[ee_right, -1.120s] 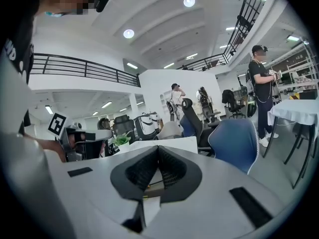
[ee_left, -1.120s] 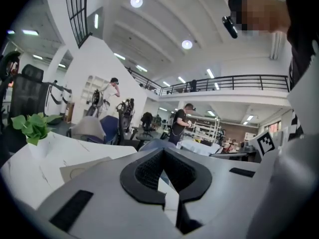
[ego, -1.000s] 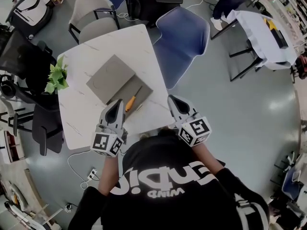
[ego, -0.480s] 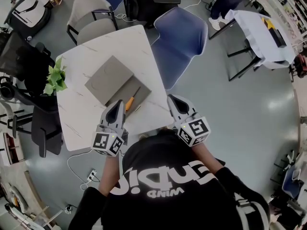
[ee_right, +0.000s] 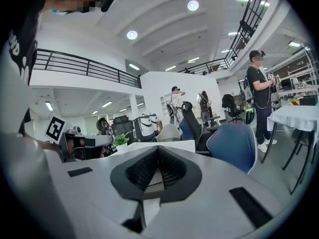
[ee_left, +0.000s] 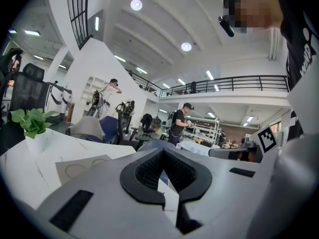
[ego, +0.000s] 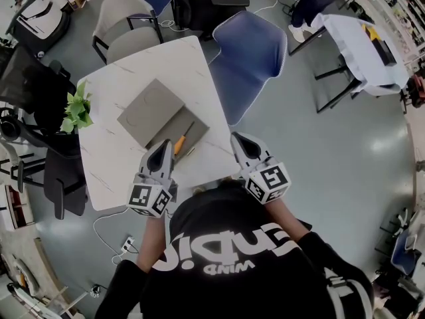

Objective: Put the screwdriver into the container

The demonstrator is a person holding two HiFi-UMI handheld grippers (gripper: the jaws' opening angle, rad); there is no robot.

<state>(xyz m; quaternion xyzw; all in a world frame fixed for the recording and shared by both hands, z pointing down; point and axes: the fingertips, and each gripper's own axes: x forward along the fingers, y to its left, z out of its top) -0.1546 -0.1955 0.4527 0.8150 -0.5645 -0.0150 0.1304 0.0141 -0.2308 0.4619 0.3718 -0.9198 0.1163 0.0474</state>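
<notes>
An orange-handled screwdriver (ego: pixel 180 141) lies on the white table (ego: pixel 119 158). Its dark shaft points away from me over the near corner of a flat grey container (ego: pixel 154 110). My left gripper (ego: pixel 161 150) hovers just left of the handle's near end, jaws shut and holding nothing. My right gripper (ego: pixel 238 141) is held off the table's right edge, also shut and holding nothing. The left gripper view shows shut jaws (ee_left: pixel 162 152) with the grey container (ee_left: pixel 82 167) beyond. Shut jaws (ee_right: pixel 158 149) also fill the right gripper view, which faces the table edge.
A small potted plant (ego: pixel 78 105) stands at the table's left edge. A blue chair (ego: pixel 251 52) is past the right side and grey chairs (ego: pixel 126 18) are at the far side. Another table (ego: pixel 365 48) and a person (ee_right: pixel 260 91) stand farther right.
Almost nothing: both grippers keep their places and the screwdriver has not moved; only the head view shifts slightly.
</notes>
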